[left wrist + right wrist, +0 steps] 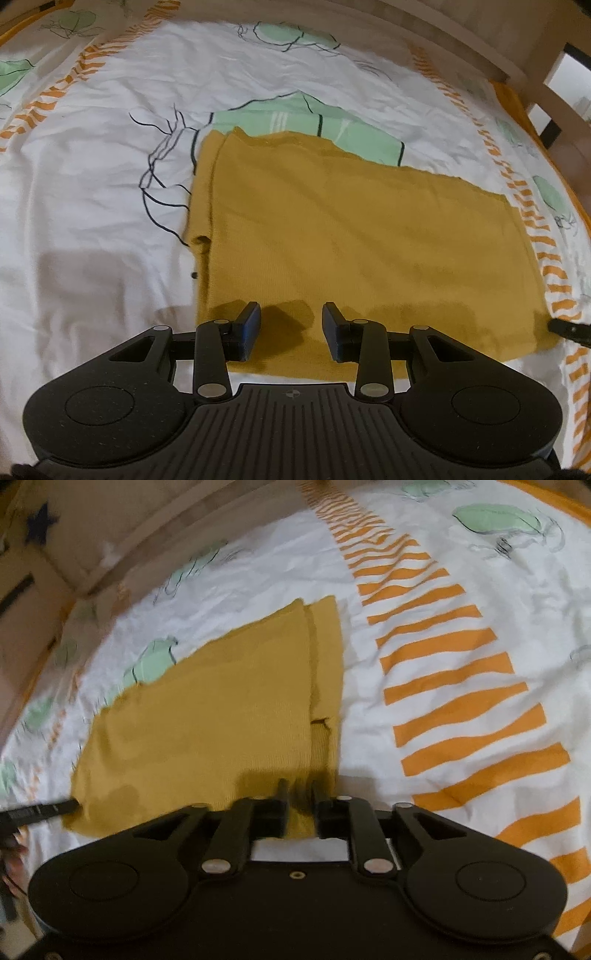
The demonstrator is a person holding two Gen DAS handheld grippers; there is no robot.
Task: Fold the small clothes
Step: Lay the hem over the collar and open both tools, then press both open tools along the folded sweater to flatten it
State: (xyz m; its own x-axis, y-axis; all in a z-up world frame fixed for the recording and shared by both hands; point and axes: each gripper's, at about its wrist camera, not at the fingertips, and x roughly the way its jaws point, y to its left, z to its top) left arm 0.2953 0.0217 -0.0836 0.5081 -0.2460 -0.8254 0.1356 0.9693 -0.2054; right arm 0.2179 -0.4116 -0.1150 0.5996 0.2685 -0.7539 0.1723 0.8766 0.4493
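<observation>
A mustard-yellow garment [351, 236] lies folded flat on a white printed bedsheet [92, 192]. My left gripper [291, 330] is open, its blue-padded fingers just above the garment's near edge. In the right wrist view the same garment [207, 723] fills the middle. My right gripper [300, 801] has its fingers close together with a fold of the garment's near right edge between them. The image is blurred there. The left gripper's fingertip [62, 806] shows at the garment's left corner.
The sheet has orange stripes [454, 686] and green shapes [303, 122]. A wooden bed frame [517, 55] runs along the far side. The right gripper's tip [569, 328] shows at the right edge of the left wrist view.
</observation>
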